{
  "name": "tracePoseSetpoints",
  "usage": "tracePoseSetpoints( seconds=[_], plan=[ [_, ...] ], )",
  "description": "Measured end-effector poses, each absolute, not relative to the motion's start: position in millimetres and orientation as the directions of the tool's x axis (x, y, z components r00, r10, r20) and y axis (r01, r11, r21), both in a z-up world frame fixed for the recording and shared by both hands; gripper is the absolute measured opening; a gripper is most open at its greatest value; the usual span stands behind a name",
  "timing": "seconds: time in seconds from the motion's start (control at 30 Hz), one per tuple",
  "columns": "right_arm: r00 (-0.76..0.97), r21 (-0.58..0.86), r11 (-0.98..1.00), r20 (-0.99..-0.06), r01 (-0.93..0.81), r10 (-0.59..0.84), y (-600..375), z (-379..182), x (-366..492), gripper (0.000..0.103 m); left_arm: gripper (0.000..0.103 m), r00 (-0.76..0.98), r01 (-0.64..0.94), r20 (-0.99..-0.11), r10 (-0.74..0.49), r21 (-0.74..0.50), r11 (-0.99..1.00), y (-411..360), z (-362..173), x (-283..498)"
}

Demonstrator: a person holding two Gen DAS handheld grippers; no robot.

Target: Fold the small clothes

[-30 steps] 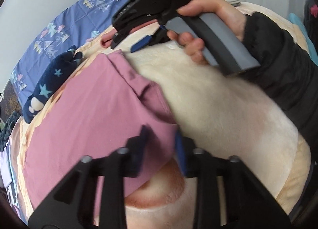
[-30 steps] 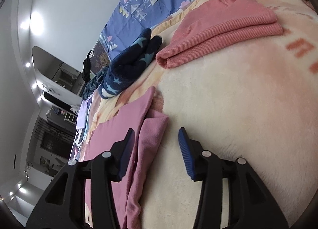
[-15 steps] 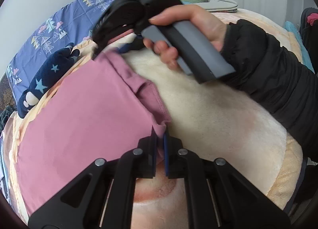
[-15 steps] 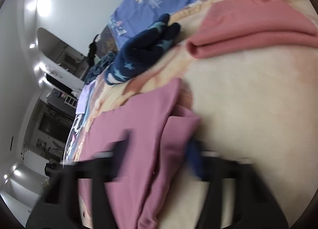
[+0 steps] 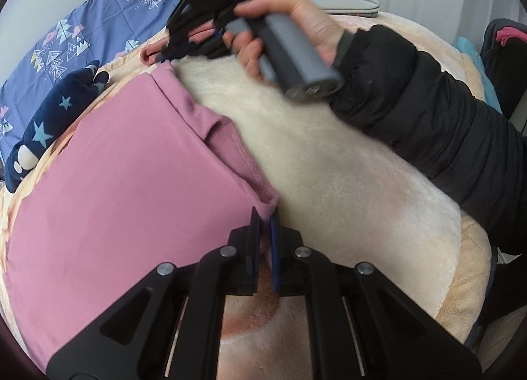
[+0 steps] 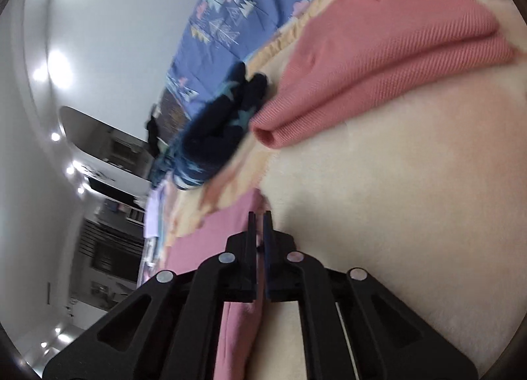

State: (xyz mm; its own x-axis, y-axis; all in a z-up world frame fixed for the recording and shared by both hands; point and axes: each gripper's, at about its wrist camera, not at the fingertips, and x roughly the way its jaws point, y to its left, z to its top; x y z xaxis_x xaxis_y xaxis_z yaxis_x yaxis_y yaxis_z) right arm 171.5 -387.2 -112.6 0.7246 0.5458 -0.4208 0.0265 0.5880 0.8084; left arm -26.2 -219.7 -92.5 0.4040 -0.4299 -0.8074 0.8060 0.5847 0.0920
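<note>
My left gripper (image 5: pixel 265 225) pinches the near corner of the mauve garment (image 5: pixel 125 202), spread flat on the bed (image 5: pixel 346 182). My right gripper (image 6: pixel 260 225), jaws just reopening slightly, clamps its far corner. Bare blanket lies beside that edge.

Home bedroom, fleece blanket (image 5: pixel 346 182), patterned quilt (image 5: pixel 98 17)

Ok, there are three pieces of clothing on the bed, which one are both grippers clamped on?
The smooth mauve-pink garment, pinched along its folded edge. The ribbed coral one and the navy star-print piece lie untouched beyond it.
</note>
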Motion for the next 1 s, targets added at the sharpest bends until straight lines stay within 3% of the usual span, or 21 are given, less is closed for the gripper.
tracePoseSetpoints(
  seconds=[0.03,0.07,0.1,0.23,0.27,0.3,0.33,0.37,0.5,0.6,0.77,0.9,1.0],
  plan=[
    [0.727,0.804,0.594,-0.423,0.027,0.541,-390,-109,167,0.031,0.006,0.402,0.806,-0.806,-0.434,0.086,0.586,-219,-93,-25],
    [0.728,0.797,0.604,-0.431,0.029,0.533,-392,-104,161,0.053,0.006,0.4,0.806,-0.805,-0.439,0.08,0.587,-218,-94,-27],
    [0.724,0.785,0.619,-0.439,0.022,0.532,-393,-98,153,0.058,0.006,0.397,0.806,-0.804,-0.444,0.073,0.588,-217,-94,-26],
    [0.568,0.703,0.711,-0.58,-0.014,0.584,-361,-99,155,0.058,0.006,0.385,0.809,-0.802,-0.457,0.055,0.585,-216,-96,-24],
    [0.552,0.696,0.717,-0.583,-0.039,0.596,-349,-103,159,0.057,0.006,0.382,0.81,-0.802,-0.458,0.053,0.584,-216,-96,-23],
    [0.562,0.667,0.743,-0.599,-0.043,0.57,-339,-104,162,0.045,0.006,0.38,0.811,-0.803,-0.459,0.051,0.583,-217,-97,-22],
    [0.574,0.626,0.778,-0.623,-0.039,0.53,-332,-103,166,0.029,0.006,0.377,0.812,-0.803,-0.461,0.047,0.582,-217,-97,-21],
    [0.583,0.577,0.816,-0.648,-0.045,0.49,-323,-102,170,0.006,0.006,0.376,0.812,-0.803,-0.463,0.045,0.582,-217,-97,-21],
    [0.629,0.541,0.841,-0.646,-0.021,0.432,-319,-107,186,0.005,0.006,0.378,0.813,-0.799,-0.467,0.045,0.58,-218,-99,-19],
    [0.619,0.594,0.804,-0.63,-0.005,0.469,-328,-117,187,0.005,0.006,0.378,0.813,-0.799,-0.468,0.045,0.58,-219,-101,-18],
    [0.632,0.566,0.824,-0.627,-0.032,0.455,-321,-117,187,0.006,0.006,0.377,0.814,-0.799,-0.469,0.044,0.58,-217,-101,-24],
    [0.649,0.624,0.781,-0.586,-0.02,0.485,-332,-114,181,0.016,0.007,0.381,0.812,-0.8,-0.464,0.049,0.581,-217,-101,-27],
    [0.698,0.603,0.798,-0.572,0.001,0.431,-336,-102,168,0.018,0.007,0.382,0.811,-0.797,-0.467,0.047,0.583,-216,-101,-27]
  ],
)
